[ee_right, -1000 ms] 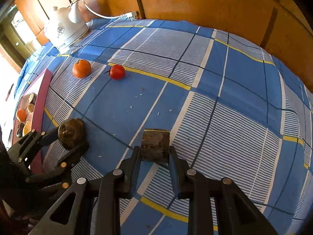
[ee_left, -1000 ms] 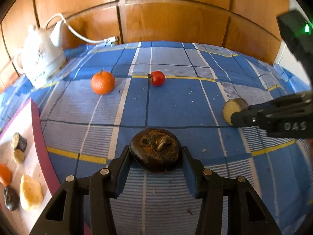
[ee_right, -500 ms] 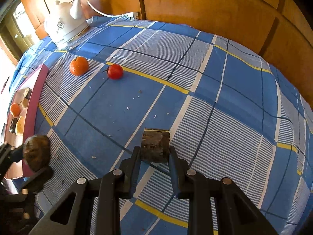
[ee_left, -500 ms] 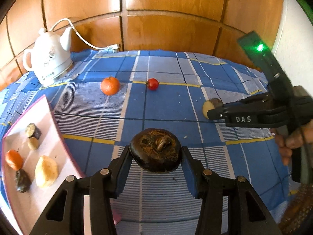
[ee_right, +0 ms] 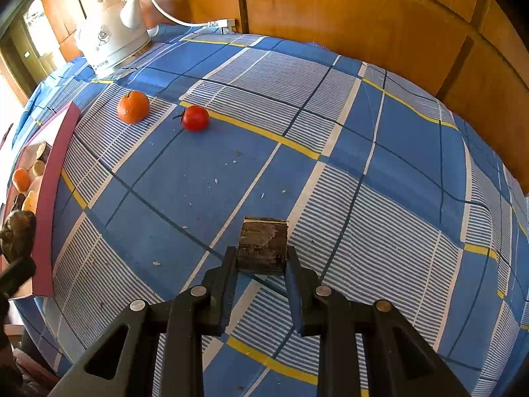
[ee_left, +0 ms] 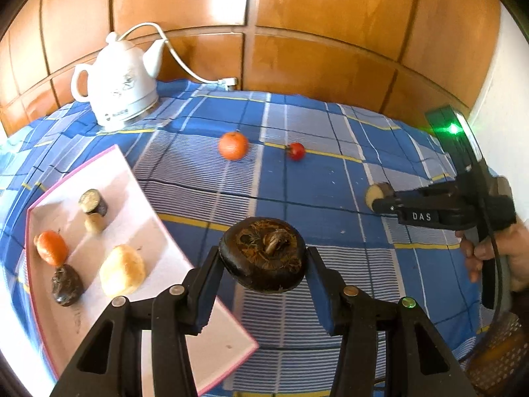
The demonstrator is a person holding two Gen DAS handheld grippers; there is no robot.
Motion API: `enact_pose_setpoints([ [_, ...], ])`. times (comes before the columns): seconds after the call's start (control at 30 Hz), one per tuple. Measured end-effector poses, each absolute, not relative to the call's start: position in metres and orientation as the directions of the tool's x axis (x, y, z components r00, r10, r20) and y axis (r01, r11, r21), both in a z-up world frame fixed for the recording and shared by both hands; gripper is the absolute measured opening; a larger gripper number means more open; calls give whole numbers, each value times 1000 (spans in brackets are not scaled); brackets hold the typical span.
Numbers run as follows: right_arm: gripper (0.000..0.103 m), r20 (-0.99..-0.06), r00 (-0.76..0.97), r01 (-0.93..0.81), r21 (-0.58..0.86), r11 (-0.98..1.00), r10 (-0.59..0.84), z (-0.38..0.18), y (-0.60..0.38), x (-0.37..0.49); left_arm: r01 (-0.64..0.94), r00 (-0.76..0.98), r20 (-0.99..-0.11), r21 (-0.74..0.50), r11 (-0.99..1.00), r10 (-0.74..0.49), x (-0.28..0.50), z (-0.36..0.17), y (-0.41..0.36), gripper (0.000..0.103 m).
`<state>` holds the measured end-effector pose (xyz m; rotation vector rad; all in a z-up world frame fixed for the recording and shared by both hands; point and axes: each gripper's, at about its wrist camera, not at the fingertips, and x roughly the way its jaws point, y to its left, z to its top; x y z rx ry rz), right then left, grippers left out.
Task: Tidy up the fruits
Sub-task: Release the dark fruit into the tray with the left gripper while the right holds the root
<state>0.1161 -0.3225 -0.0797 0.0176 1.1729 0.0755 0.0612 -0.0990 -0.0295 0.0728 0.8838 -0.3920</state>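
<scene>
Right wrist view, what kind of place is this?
Probably a home dining or kitchen table: a blue checked tablecloth, a plugged-in white electric kettle, and wood-panelled wall behind.

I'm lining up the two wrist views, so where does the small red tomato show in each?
Left wrist: the tomato lies on the cloth, upper middle, right of the orange.
Right wrist: the tomato sits upper left, again right of the orange.
Shared landmark: the white kettle at the far left of the table.
</scene>
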Motion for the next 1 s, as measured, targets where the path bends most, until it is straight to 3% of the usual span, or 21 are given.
enact_pose_setpoints([
  [0.17,27,-921,385,-53,46,998,63,-80,-322,116,299,589,-748,-148,943,-305,67,-18,-61,50],
  [0.53,27,-922,384,-60,34,998,54,-80,-321,117,-28,641,-737,-301,953,-214,111,-6,73,50],
  [0.9,27,-922,385,-64,23,998,46,-80,-319,117,-151,568,-799,-337,930,-197,171,-39,104,51],
  [1.0,27,-922,385,-63,25,998,48,-81,-320,117,-172,556,-814,-313,934,-170,175,-47,105,58],
])
